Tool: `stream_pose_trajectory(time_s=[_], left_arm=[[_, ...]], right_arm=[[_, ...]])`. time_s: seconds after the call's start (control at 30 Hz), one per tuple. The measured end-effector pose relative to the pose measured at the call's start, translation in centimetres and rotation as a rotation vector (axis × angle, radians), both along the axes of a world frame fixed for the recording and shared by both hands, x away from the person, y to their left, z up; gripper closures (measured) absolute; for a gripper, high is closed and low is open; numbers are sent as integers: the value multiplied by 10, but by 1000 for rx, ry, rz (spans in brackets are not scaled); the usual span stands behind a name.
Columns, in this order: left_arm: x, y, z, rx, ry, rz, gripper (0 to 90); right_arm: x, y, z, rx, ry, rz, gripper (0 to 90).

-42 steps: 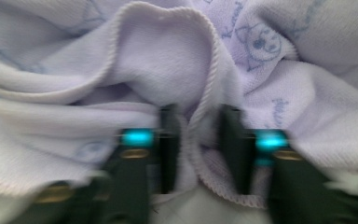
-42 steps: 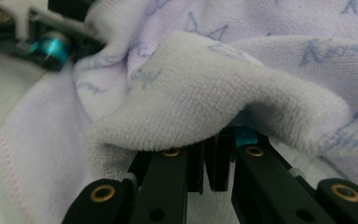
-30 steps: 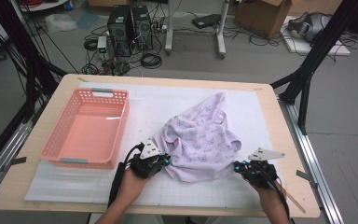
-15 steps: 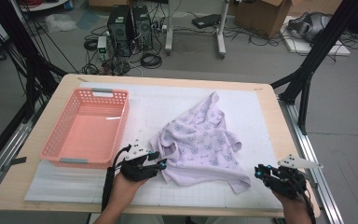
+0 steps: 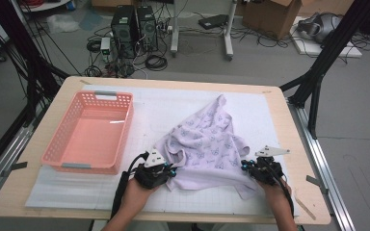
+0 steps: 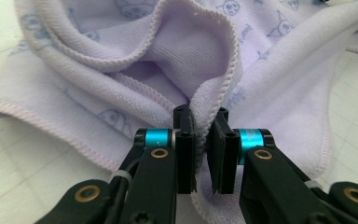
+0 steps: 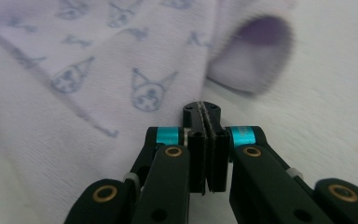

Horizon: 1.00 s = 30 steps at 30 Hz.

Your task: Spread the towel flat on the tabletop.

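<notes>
A lilac cloth [image 5: 207,144] printed with small animal faces lies crumpled on the white mat [image 5: 164,108]. My left gripper [image 5: 172,171] is at the cloth's near left edge. In the left gripper view its jaws [image 6: 201,114] have just closed and stand shut on an upright fold of the hemmed cloth [image 6: 205,51]. My right gripper [image 5: 244,166] is at the cloth's near right edge. Its jaws [image 7: 201,109] have also just closed. They are shut, with a thin stitched edge of the cloth [image 7: 74,70] showing between the pads.
An empty pink plastic basket [image 5: 58,159] stands on the left part of the table. The wooden table edge [image 5: 289,115] runs close on the right. Black frame legs, cables and computer boxes stand on the floor beyond the table.
The right gripper swung out to the right, dragging the cloth's near corner that way, then came back to the cloth's right edge. The left gripper stayed at the left edge.
</notes>
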State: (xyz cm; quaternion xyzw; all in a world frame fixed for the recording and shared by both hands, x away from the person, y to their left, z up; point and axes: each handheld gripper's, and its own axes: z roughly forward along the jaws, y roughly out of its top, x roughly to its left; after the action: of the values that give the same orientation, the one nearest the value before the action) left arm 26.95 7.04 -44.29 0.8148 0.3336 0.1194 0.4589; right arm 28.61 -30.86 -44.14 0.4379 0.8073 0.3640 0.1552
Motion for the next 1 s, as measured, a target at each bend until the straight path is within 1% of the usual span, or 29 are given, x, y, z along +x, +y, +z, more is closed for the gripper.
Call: stream_pose_trajectory(time_s=[0.03, 0.07, 0.1, 0.13, 0.2, 0.23, 0.3, 0.33, 0.37, 0.4, 0.43, 0.47, 0.5, 0.57, 0.6, 0.63, 0.67, 0.7, 0.73, 0.77, 0.8, 0.83, 0.87, 0.9, 0.93, 0.97, 1.0], left_arm=[[-2, 3, 1, -1, -2, -2, 818], [-4, 7, 1, -1, -6, -4, 817], [-5, 10, 1, -12, -9, 2, 816], [-6, 14, 0, -15, -10, 8, 815], [-7, 19, 0, -19, -12, 17, 813], [-7, 21, 0, -25, -13, 28, 812], [-8, 27, 1, -24, -19, 43, 812], [-9, 30, 1, -27, -23, 50, 812], [-9, 33, 1, -28, -25, 57, 813], [-9, 35, 1, -30, -25, 65, 815], [-9, 38, 2, -31, -24, 71, 816], [-9, 41, 1, -34, -24, 81, 817], [-9, 43, 1, -34, -24, 88, 818], [-9, 46, 1, -35, -22, 97, 818], [-9, 47, 1, -37, -21, 101, 818], [-9, 47, 1, -38, -19, 103, 819], [-9, 48, 1, -38, -20, 103, 818], [-9, 47, 1, -40, -19, 103, 819], [-9, 47, 0, -43, -19, 102, 818], [-9, 47, 0, -41, -19, 99, 818], [-9, 46, 0, -42, -19, 98, 818], [-9, 46, -1, -44, -18, 98, 818], [-8, 46, -1, -44, -17, 98, 817], [-8, 46, -2, -46, -15, 98, 816], [-8, 46, -2, -48, -14, 98, 815], [-8, 46, -2, -50, -13, 98, 814], [-8, 46, -2, -50, -13, 97, 814]], right_arm=[[-1, 3, 2, 19, 0, 11, 892], [-2, 7, 5, 35, -10, 29, 892], [-3, 11, 8, 59, -15, 50, 892], [-5, 17, 11, 71, -18, 71, 892], [-7, 31, 12, 58, 0, 122, 892], [-8, 39, 10, 39, 10, 146, 886], [-9, 54, 3, 9, 39, 188, 847], [-11, 59, 2, -4, 36, 203, 823], [-13, 61, 3, -8, 21, 205, 821], [-14, 60, 5, 1, -3, 190, 809], [-15, 56, 7, 5, -34, 163, 784], [-14, 51, 10, 6, -59, 122, 766], [-12, 44, 12, 11, -72, 78, 763], [-9, 29, 14, 29, -87, -15, 748], [-6, 23, 13, 25, -88, -50, 748], [-4, 18, 12, 20, -77, -77, 749], [-1, 16, 10, 15, -58, -87, 748], [1, 17, 7, 2, -38, -88, 745], [3, 19, 3, -19, -23, -76, 737], [4, 22, 0, -23, -8, -66, 719], [4, 26, -3, -13, 3, -51, 690], [3, 30, -4, -12, -12, -51, 686], [3, 34, -4, 26, -2, -29, 683], [3, 39, -4, 51, 6, -7, 679], [3, 46, -5, 36, 8, 13, 719], [1, 51, -4, 17, -7, 36, 832], [-1, 55, -2, 4, -10, 73, 856]])
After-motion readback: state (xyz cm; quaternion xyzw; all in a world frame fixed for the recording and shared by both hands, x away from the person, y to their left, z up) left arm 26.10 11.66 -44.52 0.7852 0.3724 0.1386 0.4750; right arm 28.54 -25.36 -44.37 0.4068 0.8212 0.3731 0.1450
